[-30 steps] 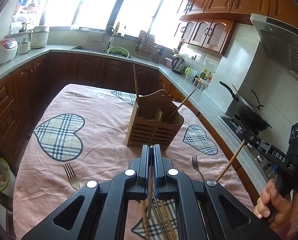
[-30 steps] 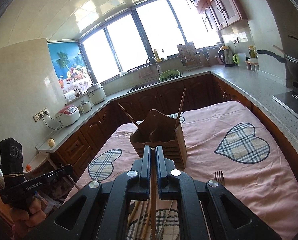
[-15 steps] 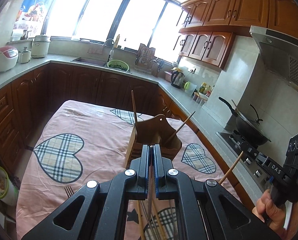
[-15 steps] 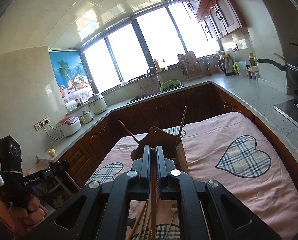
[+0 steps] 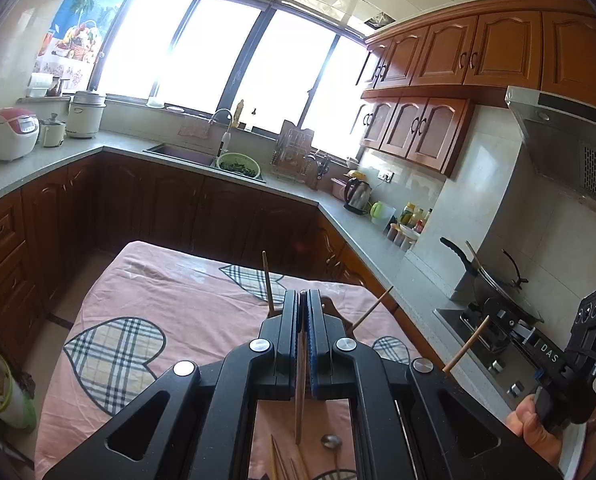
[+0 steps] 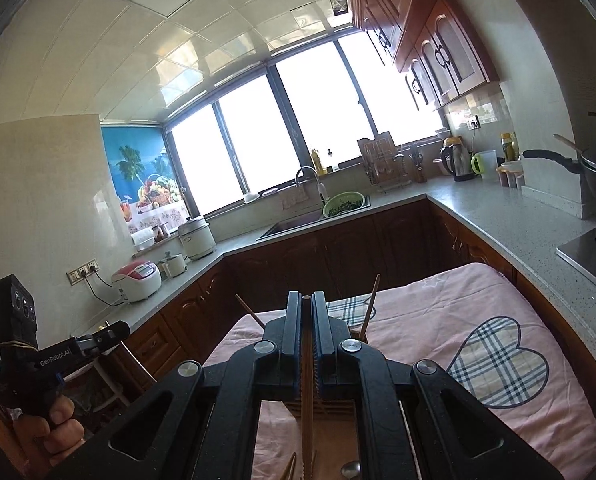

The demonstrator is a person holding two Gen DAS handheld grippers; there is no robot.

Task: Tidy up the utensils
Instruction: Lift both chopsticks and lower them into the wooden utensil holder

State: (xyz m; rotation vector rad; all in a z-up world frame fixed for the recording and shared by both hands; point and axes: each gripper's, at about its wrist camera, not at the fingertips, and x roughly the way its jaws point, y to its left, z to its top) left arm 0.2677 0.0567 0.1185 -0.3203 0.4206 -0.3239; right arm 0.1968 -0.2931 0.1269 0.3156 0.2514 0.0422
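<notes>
My left gripper (image 5: 303, 294) is shut on a brown chopstick (image 5: 300, 384) that hangs down between its jaws. My right gripper (image 6: 307, 296) is likewise shut on a chopstick (image 6: 307, 384). The wooden utensil holder (image 6: 332, 408) is almost wholly hidden behind the fingers in both views. Two chopsticks stand in it, one upright (image 5: 267, 284) and one leaning (image 5: 372, 309). They also show in the right wrist view (image 6: 370, 308). Below the jaws lie a spoon (image 5: 332, 442) and loose chopsticks (image 5: 280, 460) on the pink cloth.
The table's pink cloth with plaid hearts (image 5: 114, 352) sits between dark cabinets and a grey counter (image 5: 382, 256). A wok on the stove (image 5: 486, 280) is at the right. A hand (image 5: 538, 432) holds the right gripper; another hand (image 6: 54, 428) holds the left.
Both grippers have risen and tipped upward, each still holding its chopstick. The holder has sunk behind the fingers, and the forks on the cloth have dropped out of view.
</notes>
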